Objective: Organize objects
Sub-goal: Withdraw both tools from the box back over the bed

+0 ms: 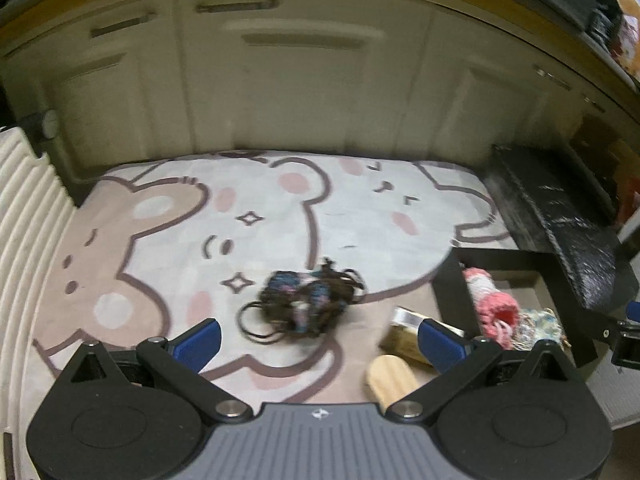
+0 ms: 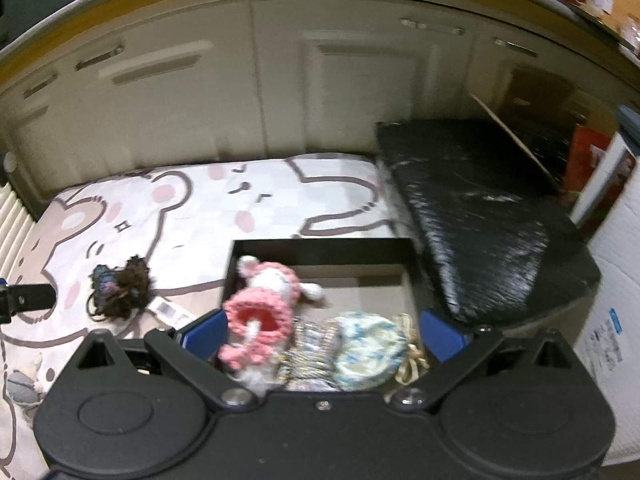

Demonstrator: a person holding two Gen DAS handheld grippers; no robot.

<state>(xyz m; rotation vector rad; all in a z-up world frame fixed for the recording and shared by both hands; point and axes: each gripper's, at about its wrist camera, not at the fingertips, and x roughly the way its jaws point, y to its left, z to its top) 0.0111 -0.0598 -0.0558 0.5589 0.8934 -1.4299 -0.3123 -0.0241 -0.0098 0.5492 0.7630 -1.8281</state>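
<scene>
Dark tangled hair ties (image 1: 306, 306) are lying on the bear-patterned mat (image 1: 180, 216), ahead of the spread, empty left tool (image 1: 318, 338). The right tool (image 2: 322, 332), likewise spread, is being held over the black open box (image 2: 320, 250) containing a pink crocheted doll (image 2: 262, 306).

The left black plastic tongs (image 1: 318, 342) carry two blue ribbed finger pads (image 1: 439, 344) on angled black link arms, pinned with round silver screws. Its body is two black round-lobed housings around a grey ridged centre plate with a small white emblem. The right black tongs (image 2: 322, 334) match, with blue pads (image 2: 442, 334) and an all-black centre.
</scene>
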